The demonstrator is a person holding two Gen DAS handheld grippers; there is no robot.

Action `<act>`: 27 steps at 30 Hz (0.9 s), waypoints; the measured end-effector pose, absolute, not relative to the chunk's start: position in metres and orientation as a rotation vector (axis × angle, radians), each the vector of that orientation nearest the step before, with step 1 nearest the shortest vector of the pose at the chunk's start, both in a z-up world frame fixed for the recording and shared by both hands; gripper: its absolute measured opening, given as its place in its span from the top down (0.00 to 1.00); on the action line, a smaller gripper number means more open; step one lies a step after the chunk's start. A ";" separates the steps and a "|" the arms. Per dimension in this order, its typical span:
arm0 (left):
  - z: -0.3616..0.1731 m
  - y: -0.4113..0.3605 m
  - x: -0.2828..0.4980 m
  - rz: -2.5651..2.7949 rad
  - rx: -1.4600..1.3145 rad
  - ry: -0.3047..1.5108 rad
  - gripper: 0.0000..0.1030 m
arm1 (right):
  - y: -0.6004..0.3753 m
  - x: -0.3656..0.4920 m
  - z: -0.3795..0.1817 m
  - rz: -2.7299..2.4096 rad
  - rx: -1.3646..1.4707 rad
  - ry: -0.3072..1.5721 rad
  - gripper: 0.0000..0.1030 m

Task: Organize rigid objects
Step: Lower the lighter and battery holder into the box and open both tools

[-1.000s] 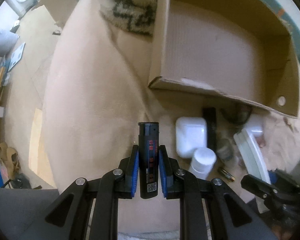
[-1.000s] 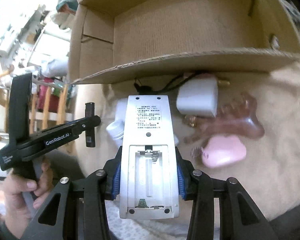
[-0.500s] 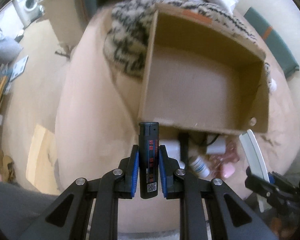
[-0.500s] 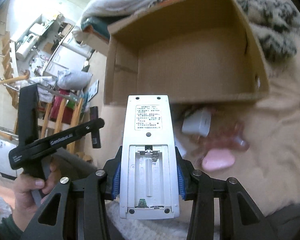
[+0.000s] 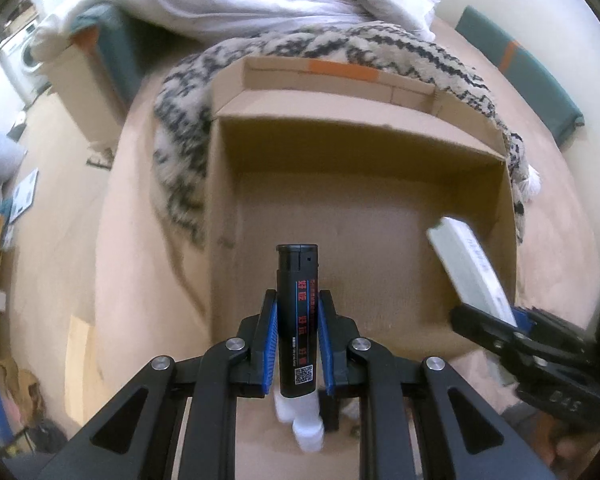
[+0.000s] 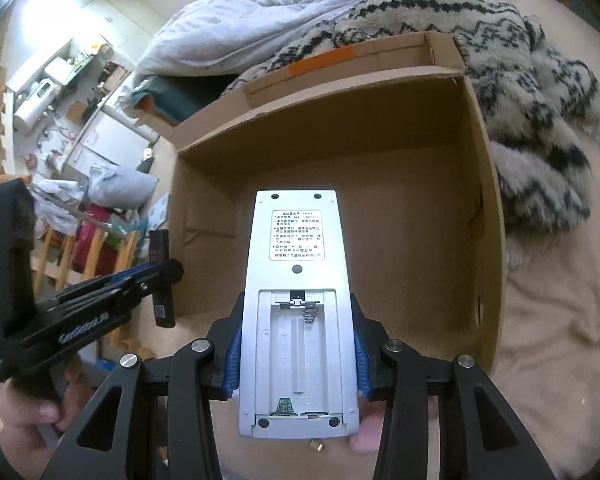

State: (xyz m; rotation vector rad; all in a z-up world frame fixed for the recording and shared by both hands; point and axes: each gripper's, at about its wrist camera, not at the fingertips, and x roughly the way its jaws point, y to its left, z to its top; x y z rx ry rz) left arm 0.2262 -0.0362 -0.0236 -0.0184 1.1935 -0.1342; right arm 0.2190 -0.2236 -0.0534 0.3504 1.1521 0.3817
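Gripping a black lighter point(image 5: 297, 320) upright between its blue pads point(image 5: 269, 344), the left gripper point(image 5: 297, 342) holds it in front of the open cardboard box point(image 5: 220, 208), near the box's left front corner. The lighter bears red characters and a small code label at its base. The right gripper point(image 6: 297, 354) is clamped on a white remote control point(image 6: 297, 312), held back side up with its battery bay uncovered and a printed label above it; the remote points into the box from the front edge. In the left wrist view the same remote point(image 5: 470, 268) shows at the right, slanting over the box's right wall. Below the left gripper, white containers point(image 5: 306, 420) lie on the surface, partly hidden. The box rests on a tan fleece-covered bed or sofa point(image 5: 160, 280); a black-and-cream patterned blanket point(image 6: 540, 92) wraps its far and right sides, and a white duvet point(image 5: 240, 4) is heaped beyond. Farther left, the room holds a washing machine point(image 5: 26, 56), white cabinets point(image 6: 100, 136) and wooden rails point(image 6: 96, 248), all cluttered.
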 end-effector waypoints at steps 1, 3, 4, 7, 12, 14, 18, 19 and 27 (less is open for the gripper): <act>-0.028 -0.041 0.232 -0.132 0.003 1.192 0.84 | -0.222 0.226 -0.056 0.375 0.339 1.153 0.56; -0.038 -0.048 0.244 -0.135 0.033 1.204 0.84 | -0.220 0.237 -0.061 0.369 0.335 1.152 0.56; -0.042 -0.052 0.249 -0.138 0.043 1.211 0.84 | -0.221 0.240 -0.064 0.365 0.334 1.152 0.56; -0.054 -0.057 0.260 -0.134 0.070 1.207 0.84 | -0.221 0.251 -0.073 0.350 0.320 1.158 0.56; -0.072 -0.060 0.272 -0.127 0.084 1.193 0.84 | -0.218 0.257 -0.088 0.333 0.293 1.176 0.56; -0.080 -0.058 0.275 -0.126 0.062 1.205 0.84 | -0.216 0.258 -0.092 0.319 0.277 1.181 0.56; -0.090 -0.059 0.276 -0.129 0.062 1.213 0.84 | -0.216 0.260 -0.098 0.295 0.267 1.199 0.56; -0.092 -0.059 0.275 -0.127 0.070 1.211 0.84 | -0.216 0.260 -0.099 0.286 0.257 1.202 0.56; -0.100 -0.064 0.275 -0.136 0.088 1.214 0.84 | -0.219 0.259 -0.115 0.239 0.229 1.250 0.55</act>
